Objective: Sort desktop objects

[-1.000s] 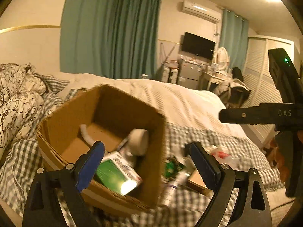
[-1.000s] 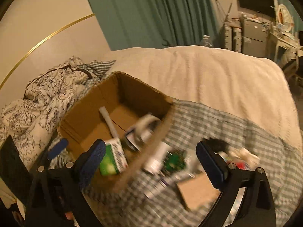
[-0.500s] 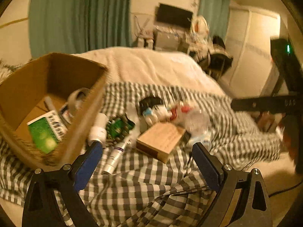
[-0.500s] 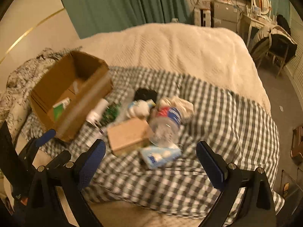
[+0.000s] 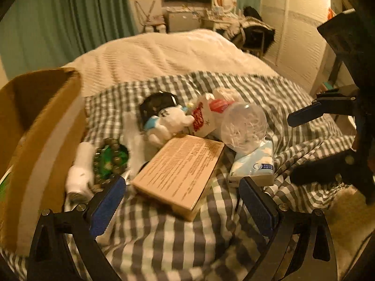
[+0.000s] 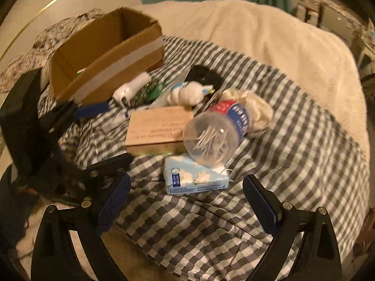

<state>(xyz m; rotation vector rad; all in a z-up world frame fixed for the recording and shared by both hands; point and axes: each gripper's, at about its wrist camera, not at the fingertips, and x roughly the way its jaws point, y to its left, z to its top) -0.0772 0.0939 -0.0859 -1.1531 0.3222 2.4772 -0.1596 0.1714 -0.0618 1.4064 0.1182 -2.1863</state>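
On the near edge of the bed, a grey-and-white checked cloth (image 6: pixel 293 140) hangs over the side, with bare cloth stretching to the right of the clutter and in front of it. The left gripper (image 5: pixel 181 201) hovers with its blue-padded fingers spread apart and nothing between them, just short of a flat tan cardboard box with printed text (image 5: pixel 180 171). The right gripper (image 6: pixel 187 202) is likewise spread wide and empty, above the cloth's front edge, near a pale blue tissue pack (image 6: pixel 195 178).

The open brown cardboard carton with a pale tape band (image 6: pixel 105 56) sits at the left end of the cloth; a sliver of something green shows inside, the rest hidden.

Between carton and tan box lie a white cylindrical bottle (image 5: pixel 80 173) and a green packet ringed by dark beads (image 5: pixel 110 161). Behind the tan box are a white plush toy (image 5: pixel 168 123) and a black object (image 5: pixel 157 104). A clear plastic bottle with a red-and-blue label (image 6: pixel 215 131) lies on its side, resting against the tissue pack and tan box.
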